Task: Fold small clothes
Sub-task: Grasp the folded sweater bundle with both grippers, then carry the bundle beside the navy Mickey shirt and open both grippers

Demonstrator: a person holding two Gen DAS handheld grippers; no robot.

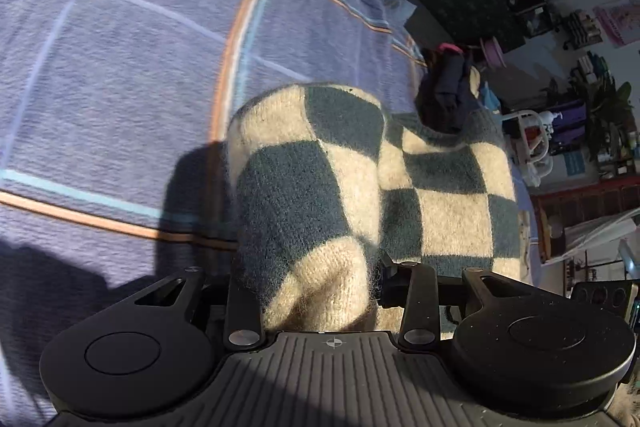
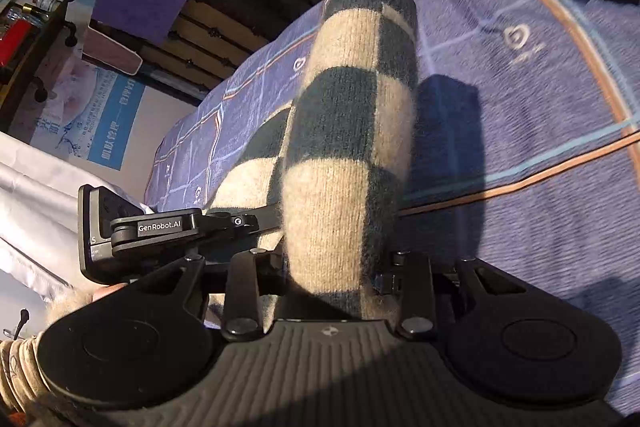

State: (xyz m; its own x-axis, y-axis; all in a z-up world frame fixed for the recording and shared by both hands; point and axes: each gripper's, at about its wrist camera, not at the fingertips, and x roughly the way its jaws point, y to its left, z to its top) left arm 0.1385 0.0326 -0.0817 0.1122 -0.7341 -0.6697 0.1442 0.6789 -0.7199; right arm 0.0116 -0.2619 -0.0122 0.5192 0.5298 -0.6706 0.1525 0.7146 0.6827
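Both grippers pinched the same checkered knit sweater (image 1: 320, 187), a fuzzy cream-and-dark-teal garment, and held part of it raised above the blue plaid blanket (image 1: 100, 87) that covered the surface. In the left wrist view the left gripper (image 1: 316, 291) had its jaws pressed onto a bunched roll of the knit, which bulged up between them; the rest of the sweater lay spread on the blanket just beyond the roll. In the right wrist view the right gripper (image 2: 332, 283) pinched another gathered edge of the sweater (image 2: 352, 131), which stood up from the jaws as a long column, and the left gripper's body (image 2: 160, 227) sat touching the knit just left of that column.

Holding two points of one edge at once looked like the way to carry that edge over the flat part of the sweater and keep the fold straight, so the fold seemed to be under way rather than finished.

A dark navy garment with pink trim (image 1: 448, 95) lay on the blanket beyond the sweater, well apart from the grippers. No basket or bin for folded clothes showed in either view
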